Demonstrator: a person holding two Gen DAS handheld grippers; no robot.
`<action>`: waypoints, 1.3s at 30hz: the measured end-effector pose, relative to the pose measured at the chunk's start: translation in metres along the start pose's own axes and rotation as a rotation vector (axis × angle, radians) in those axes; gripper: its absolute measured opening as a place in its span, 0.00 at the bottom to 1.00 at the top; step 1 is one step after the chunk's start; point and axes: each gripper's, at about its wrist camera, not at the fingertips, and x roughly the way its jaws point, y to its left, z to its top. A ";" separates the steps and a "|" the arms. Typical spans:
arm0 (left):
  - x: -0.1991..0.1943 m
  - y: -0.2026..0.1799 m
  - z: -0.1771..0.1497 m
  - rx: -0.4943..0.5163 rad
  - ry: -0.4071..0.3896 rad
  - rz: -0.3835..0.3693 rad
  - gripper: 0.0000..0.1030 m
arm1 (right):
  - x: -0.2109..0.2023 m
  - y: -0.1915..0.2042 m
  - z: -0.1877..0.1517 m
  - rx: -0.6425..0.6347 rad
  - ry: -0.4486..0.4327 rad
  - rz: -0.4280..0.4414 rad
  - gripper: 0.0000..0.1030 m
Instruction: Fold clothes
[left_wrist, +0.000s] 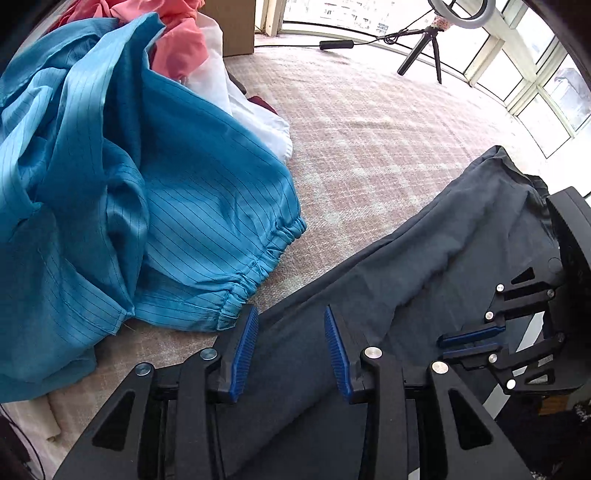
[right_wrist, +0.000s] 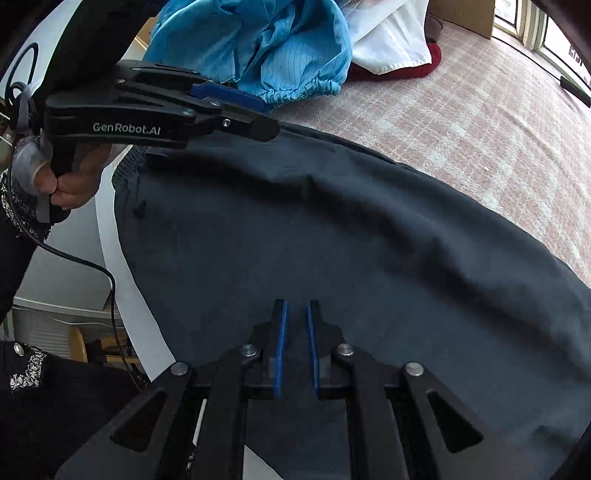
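Observation:
A dark grey garment (left_wrist: 424, 258) (right_wrist: 332, 240) lies spread on the pinkish checked surface (left_wrist: 369, 129), its elastic waistband at the near-left edge in the right wrist view. My left gripper (left_wrist: 290, 321) (right_wrist: 264, 116) hovers over the garment's edge, jaws wide open with nothing between them. A person's hand (right_wrist: 74, 181) holds its handle. Over the garment's middle, my right gripper (right_wrist: 296, 306) (left_wrist: 443, 347) has its blue pads parallel with a narrow gap. Only flat cloth shows below that gap, and nothing is pinched.
A crumpled blue striped garment (left_wrist: 147, 184) (right_wrist: 266, 44) lies just beyond the left gripper, piled with pink cloth (left_wrist: 177, 40), white cloth (left_wrist: 258, 118) and a dark red item (right_wrist: 406, 70). A cardboard box (left_wrist: 236, 26) and a tripod (left_wrist: 428, 48) stand by the windows.

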 end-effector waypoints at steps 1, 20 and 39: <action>-0.002 0.001 -0.002 -0.002 0.000 0.002 0.34 | -0.001 0.004 -0.004 -0.008 0.023 0.009 0.12; -0.007 -0.038 -0.065 -0.004 0.034 -0.039 0.32 | -0.062 0.016 0.036 0.023 -0.102 0.032 0.13; -0.039 0.040 -0.108 -0.318 -0.100 -0.030 0.35 | 0.003 0.022 0.104 -0.043 -0.053 -0.012 0.07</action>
